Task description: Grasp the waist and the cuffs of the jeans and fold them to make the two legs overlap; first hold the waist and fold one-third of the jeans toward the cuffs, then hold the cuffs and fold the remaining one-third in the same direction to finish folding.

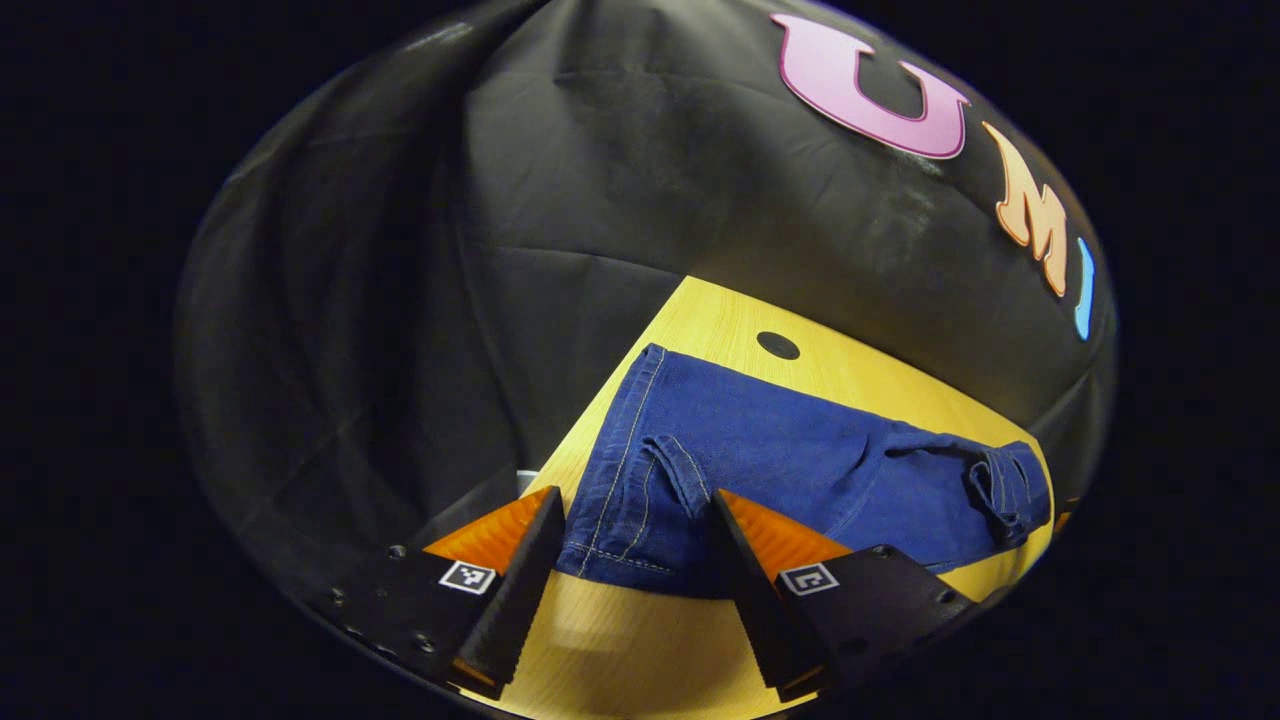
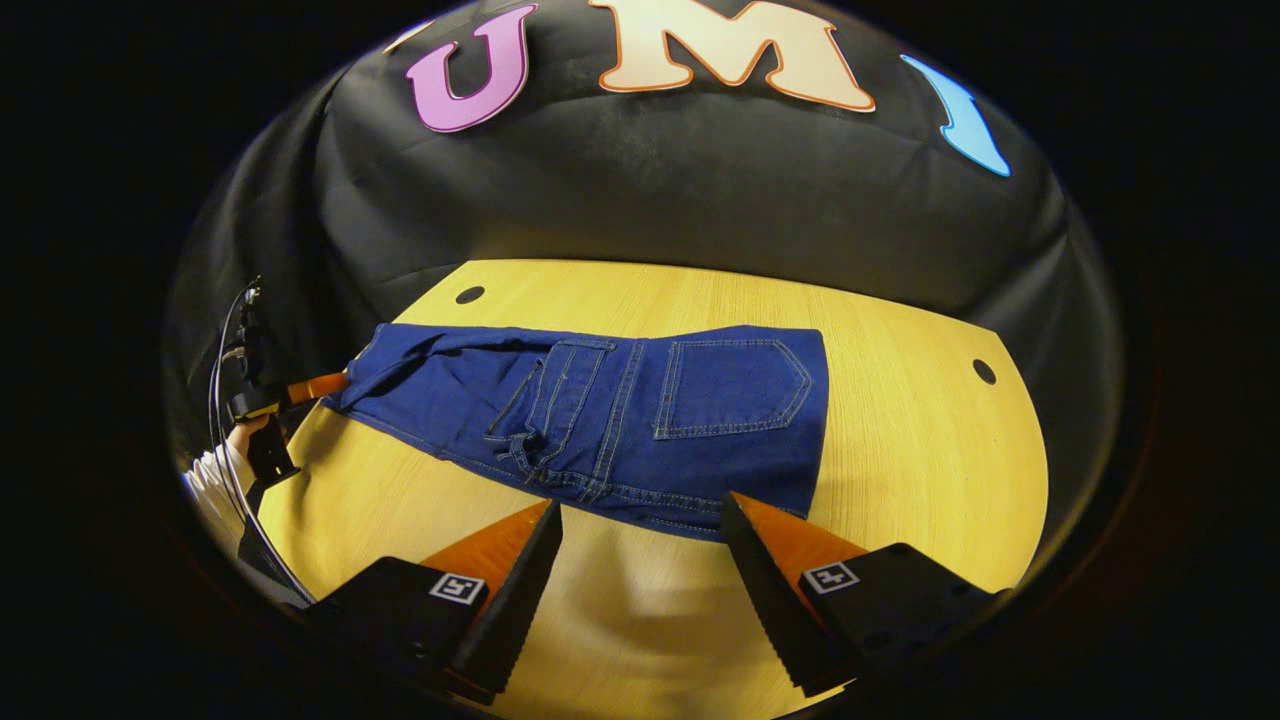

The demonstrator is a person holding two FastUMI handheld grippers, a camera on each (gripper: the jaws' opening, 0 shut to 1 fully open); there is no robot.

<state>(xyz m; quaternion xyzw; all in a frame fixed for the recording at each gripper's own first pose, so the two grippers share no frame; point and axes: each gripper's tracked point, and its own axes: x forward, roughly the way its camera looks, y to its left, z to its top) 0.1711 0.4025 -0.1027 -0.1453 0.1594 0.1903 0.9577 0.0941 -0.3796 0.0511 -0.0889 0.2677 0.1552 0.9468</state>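
Dark blue jeans (image 2: 600, 410) lie lengthwise on the yellow table (image 2: 900, 470), folded, with a back pocket (image 2: 735, 385) facing up and a straight folded edge on the right. My right gripper (image 2: 640, 503) stands open at the near long edge of the jeans, with nothing between its fingers. My left gripper (image 1: 635, 495) is open over the narrow stitched end of the jeans (image 1: 640, 480), and denim shows between its fingers. In the right gripper view, the left gripper (image 2: 300, 388) sits at the far left end of the jeans, held by a hand (image 2: 240, 440).
Small dark round holes mark the table top (image 2: 469, 295) (image 2: 985, 371) (image 1: 778, 345). Cables (image 2: 225, 340) and a white sleeve (image 2: 215, 475) are at the left table edge. The black cloth wall (image 2: 650, 190) rises close behind the table. Bare wood extends right of the jeans.
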